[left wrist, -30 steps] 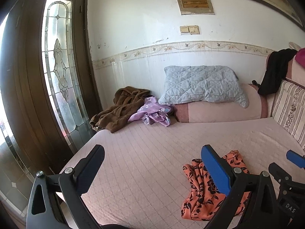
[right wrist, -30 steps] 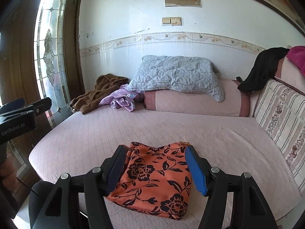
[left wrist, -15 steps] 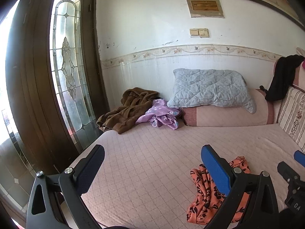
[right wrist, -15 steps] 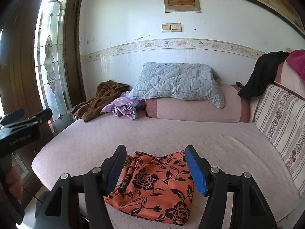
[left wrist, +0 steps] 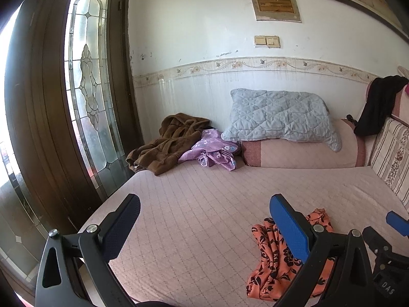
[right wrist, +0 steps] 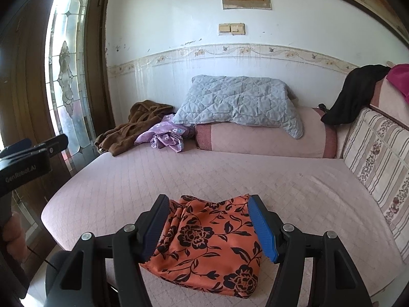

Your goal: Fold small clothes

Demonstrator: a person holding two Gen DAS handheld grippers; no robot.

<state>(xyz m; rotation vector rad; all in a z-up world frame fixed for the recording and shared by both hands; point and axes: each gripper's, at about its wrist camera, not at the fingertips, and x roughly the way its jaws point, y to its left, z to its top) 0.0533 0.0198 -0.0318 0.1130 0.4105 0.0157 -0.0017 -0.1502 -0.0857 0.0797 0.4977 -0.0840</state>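
The orange floral garment (right wrist: 207, 243) lay crumpled near the front edge of the pink quilted bed (right wrist: 255, 176), and the right tool (right wrist: 209, 227) hung just above it with its jaws spread and nothing pinched between them. The left tool (left wrist: 204, 227) was off to the garment's left over bare quilt, its jaws wide apart and empty too. Farther back, a purple garment (right wrist: 166, 138) and a brown robe (right wrist: 130, 130) were heaped beside a grey quilted pillow (right wrist: 237, 102) against the wall.
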